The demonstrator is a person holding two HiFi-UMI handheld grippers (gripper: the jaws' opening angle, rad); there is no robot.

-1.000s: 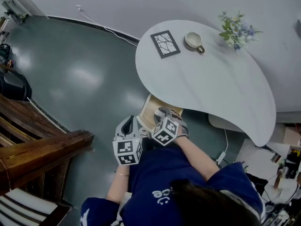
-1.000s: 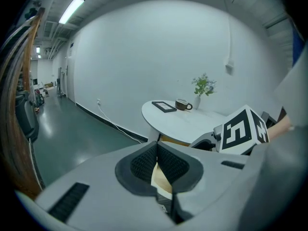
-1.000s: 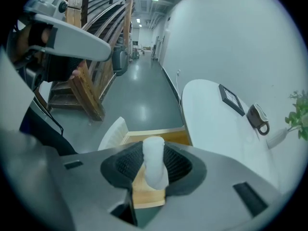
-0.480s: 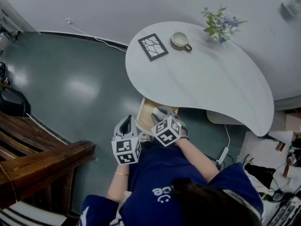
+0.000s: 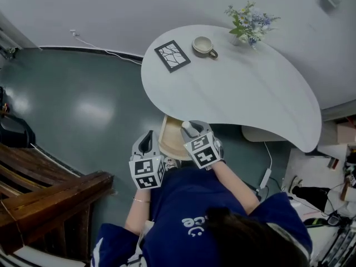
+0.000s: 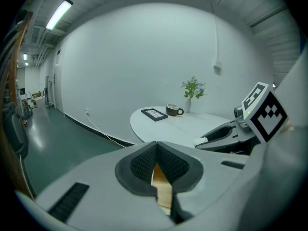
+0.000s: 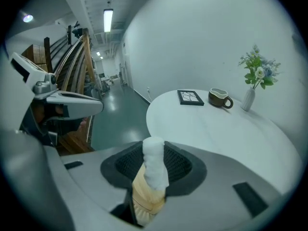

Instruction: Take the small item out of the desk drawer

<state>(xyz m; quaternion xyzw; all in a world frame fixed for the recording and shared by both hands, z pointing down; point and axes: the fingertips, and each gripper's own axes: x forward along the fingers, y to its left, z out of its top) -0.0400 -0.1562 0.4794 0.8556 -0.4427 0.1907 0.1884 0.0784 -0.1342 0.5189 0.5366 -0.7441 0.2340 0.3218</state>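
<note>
No brand or label can be read; the white print [image 5: 192,226] on the blue shirt [image 5: 183,199] is too small to make out. The right gripper [image 5: 189,128] is closed part-way on the cone [image 7: 153,170], whose white top and tan base are clamped between the pads, above the open wooden drawer [image 5: 168,139] at the table's near edge. The left gripper [image 5: 146,142] is held left of the drawer, its jaws together and empty. On the white rounded table [image 5: 239,96] a dark frame [image 5: 172,55], a cup [image 5: 203,45] and a vase [image 5: 247,22] of flowers are set along the far side. A glossy grey-green floor [image 5: 83,93], a white wall [image 5: 139,7] and dark wooden stairs [image 5: 50,188] at the near left are seen.
</note>
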